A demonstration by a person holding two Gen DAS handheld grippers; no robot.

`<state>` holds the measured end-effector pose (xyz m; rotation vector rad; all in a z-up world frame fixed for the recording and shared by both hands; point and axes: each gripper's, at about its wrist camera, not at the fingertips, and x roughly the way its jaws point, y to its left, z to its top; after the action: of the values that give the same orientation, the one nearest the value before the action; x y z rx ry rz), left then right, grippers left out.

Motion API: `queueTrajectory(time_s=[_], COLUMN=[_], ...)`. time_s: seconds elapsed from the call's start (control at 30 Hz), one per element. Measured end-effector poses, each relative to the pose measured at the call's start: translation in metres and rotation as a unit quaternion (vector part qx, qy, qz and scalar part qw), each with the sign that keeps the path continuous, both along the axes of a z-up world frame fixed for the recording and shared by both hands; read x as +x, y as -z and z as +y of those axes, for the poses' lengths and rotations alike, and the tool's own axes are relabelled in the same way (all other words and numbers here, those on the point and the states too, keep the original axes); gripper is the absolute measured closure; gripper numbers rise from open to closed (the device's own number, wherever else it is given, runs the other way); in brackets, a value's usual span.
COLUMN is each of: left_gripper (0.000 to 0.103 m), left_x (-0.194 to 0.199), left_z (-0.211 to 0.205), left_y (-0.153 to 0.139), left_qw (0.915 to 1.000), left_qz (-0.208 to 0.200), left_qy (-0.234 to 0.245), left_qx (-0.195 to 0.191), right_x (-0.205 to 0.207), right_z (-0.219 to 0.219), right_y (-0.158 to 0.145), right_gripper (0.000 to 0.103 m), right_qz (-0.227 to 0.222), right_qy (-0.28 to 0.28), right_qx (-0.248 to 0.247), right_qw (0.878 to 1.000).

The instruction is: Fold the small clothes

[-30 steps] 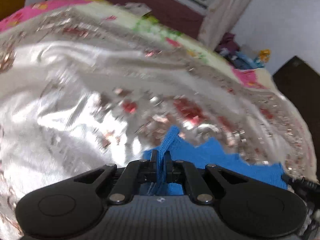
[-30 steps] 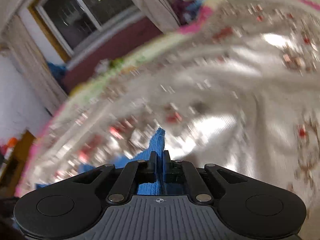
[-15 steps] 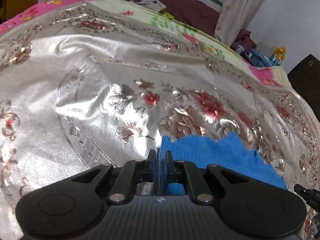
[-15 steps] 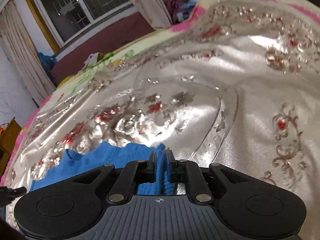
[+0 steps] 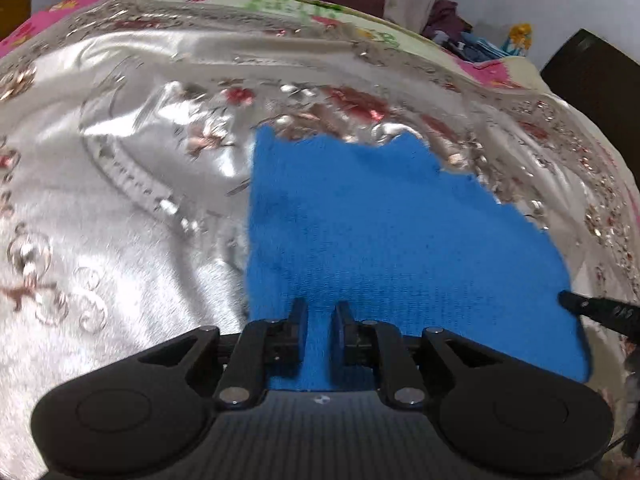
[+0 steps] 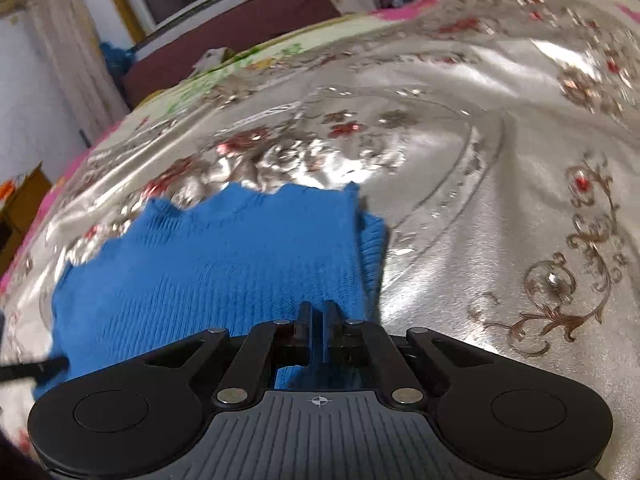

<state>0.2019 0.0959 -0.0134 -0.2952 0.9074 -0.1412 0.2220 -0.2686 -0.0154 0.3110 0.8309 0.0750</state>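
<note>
The blue knit garment (image 5: 384, 232) lies flat on the shiny silver flowered bedspread (image 5: 120, 184). A second ago I had its edge pinched and lifted at both ends; now far more of it is spread out ahead of me. My left gripper (image 5: 321, 312) has just been opening, its jaws a narrow gap apart over the near edge with no cloth bunched between them. My right gripper (image 6: 316, 312) is nearly closed at the garment's right edge; whether it pinches cloth I cannot tell.
</note>
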Motion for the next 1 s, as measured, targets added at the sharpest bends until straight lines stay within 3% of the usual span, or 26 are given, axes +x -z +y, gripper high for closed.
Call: queueTrajectory(time_s=[0.13, 0.2, 0.43, 0.6, 0.77, 0.87, 1.0], left_gripper=[0.084, 0.084, 0.083, 0.083, 0.083, 0.083, 0.083], left_x=[-0.007, -0.014, -0.037, -0.048, -0.058, -0.060, -0.063], left_z=[0.010, 0.012, 0.011, 0.013, 0.023, 0.026, 0.027], left_y=[-0.004, -0.007, -0.007, 0.000, 0.005, 0.006, 0.006], left_qw=[0.9995, 0.9993, 0.9981, 0.9978, 0.9963, 0.9952, 0.9950], left_qz=[0.001, -0.004, -0.018, -0.009, -0.019, -0.022, -0.029], left_qy=[-0.024, -0.033, -0.058, -0.062, -0.066, -0.069, -0.065], left_qx=[-0.023, -0.018, -0.007, -0.023, -0.052, -0.066, -0.070], right_x=[-0.003, -0.010, -0.020, -0.013, -0.021, -0.025, -0.023], right_z=[0.001, 0.006, 0.042, 0.045, 0.035, 0.048, 0.070], right_y=[-0.007, -0.015, -0.039, -0.019, -0.022, -0.031, -0.034], right_gripper=[0.102, 0.091, 0.090, 0.092, 0.090, 0.090, 0.090], right_qz=[0.007, -0.001, -0.036, 0.012, 0.019, 0.007, 0.007], right_qy=[0.006, 0.006, -0.022, -0.010, 0.028, 0.017, -0.005], right_qx=[-0.028, -0.038, -0.097, -0.122, -0.105, -0.129, -0.123], right_qw=[1.000, 0.999, 0.994, 0.992, 0.994, 0.991, 0.992])
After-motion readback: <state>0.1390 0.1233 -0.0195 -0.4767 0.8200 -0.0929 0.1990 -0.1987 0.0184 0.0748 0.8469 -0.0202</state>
